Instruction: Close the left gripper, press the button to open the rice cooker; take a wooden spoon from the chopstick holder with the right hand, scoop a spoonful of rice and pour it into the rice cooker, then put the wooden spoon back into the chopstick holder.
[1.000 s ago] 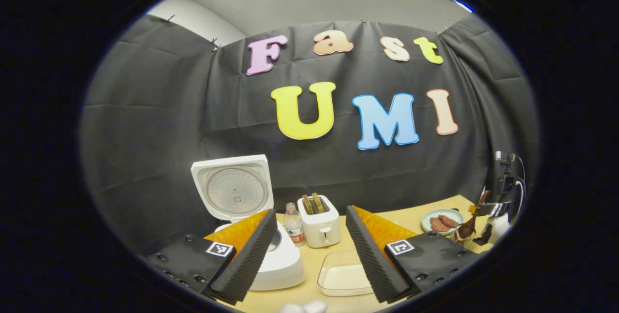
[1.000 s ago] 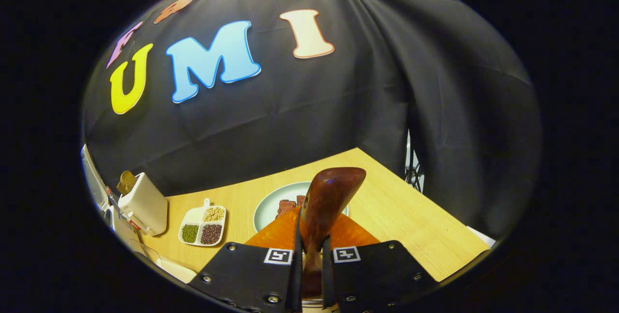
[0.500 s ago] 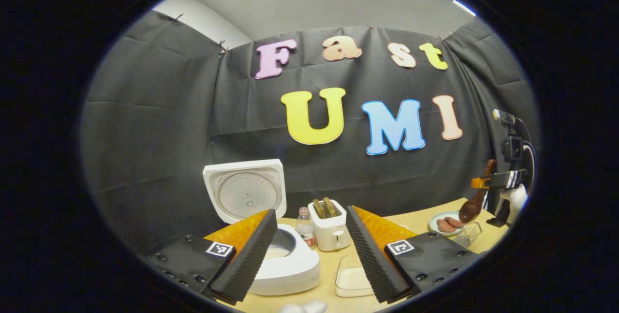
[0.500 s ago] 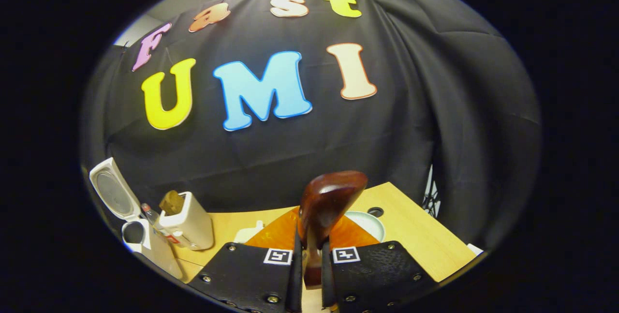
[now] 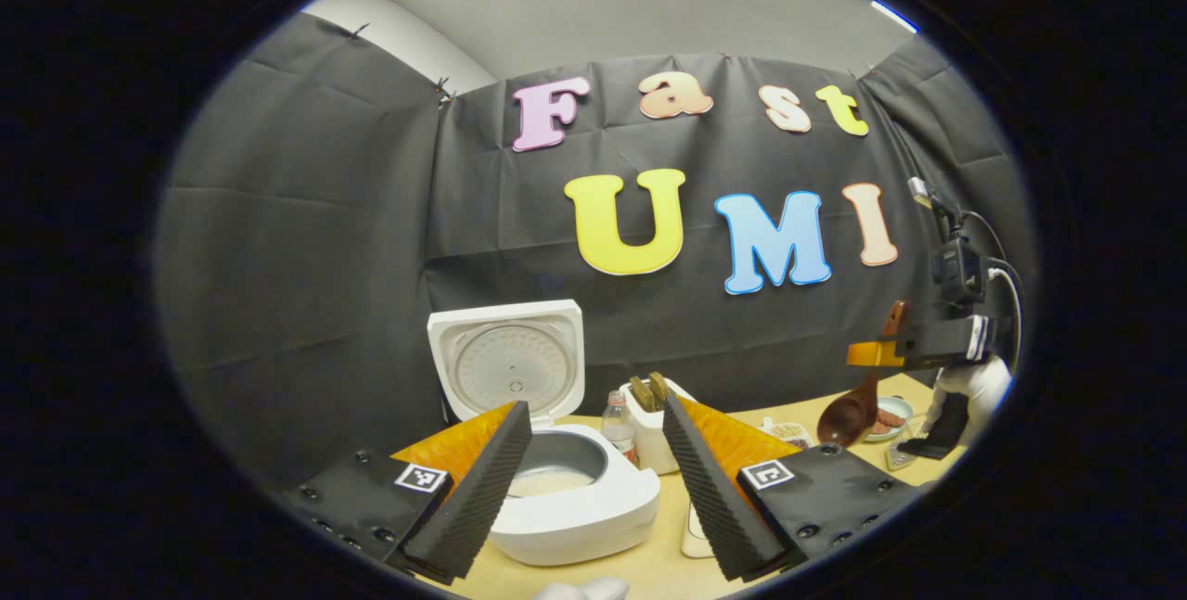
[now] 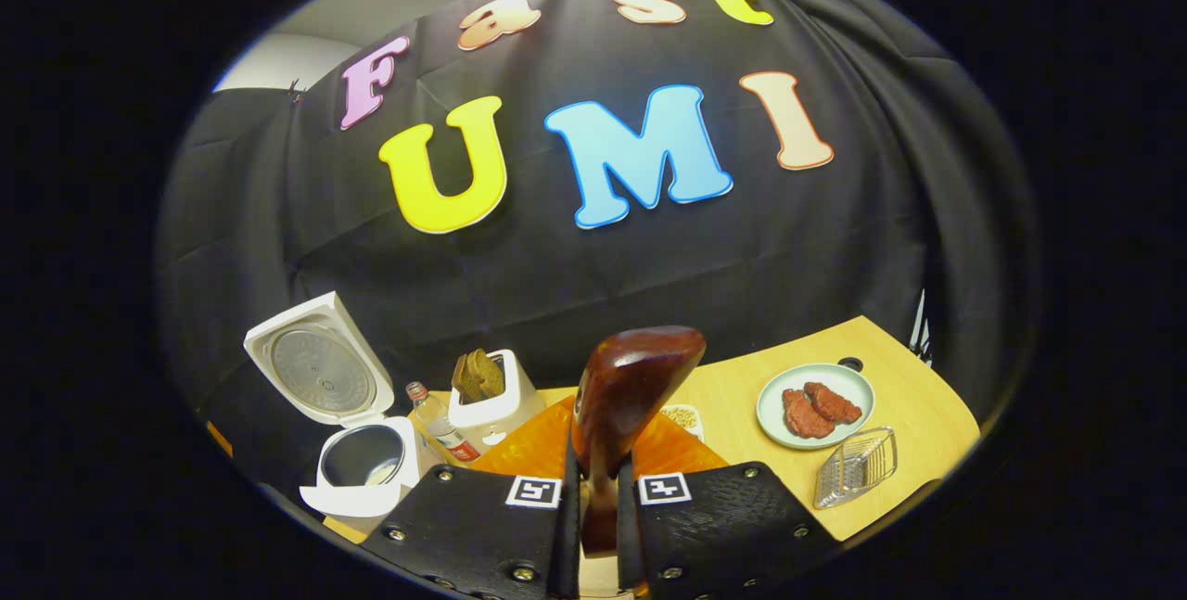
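Observation:
My right gripper (image 6: 605,456) is shut on the handle of a dark wooden spoon (image 6: 633,379), whose bowl stands up in front of the camera. The left gripper view has that right gripper (image 5: 883,354) at the far right, the wooden spoon (image 5: 848,413) hanging bowl-down above the table. The white rice cooker (image 6: 357,470) stands open at the left, lid (image 6: 317,374) upright. My left gripper (image 5: 593,407) is open with nothing between its fingers, just in front of the open rice cooker (image 5: 573,500), whose pot holds some white rice. A wire chopstick holder (image 6: 858,465) lies at the right.
A white toaster (image 6: 489,393) with bread and a small bottle (image 6: 434,416) stand beside the cooker. A plate of meat (image 6: 816,403) and a divided dish of grains (image 6: 684,415) sit on the wooden table. A clear container (image 5: 695,535) lies partly behind my left gripper's right finger.
The right gripper has lifted the spoon up from the holder and swung left, bringing the cooker into its view. The left gripper has shifted, so the cooker now sits nearer the middle.

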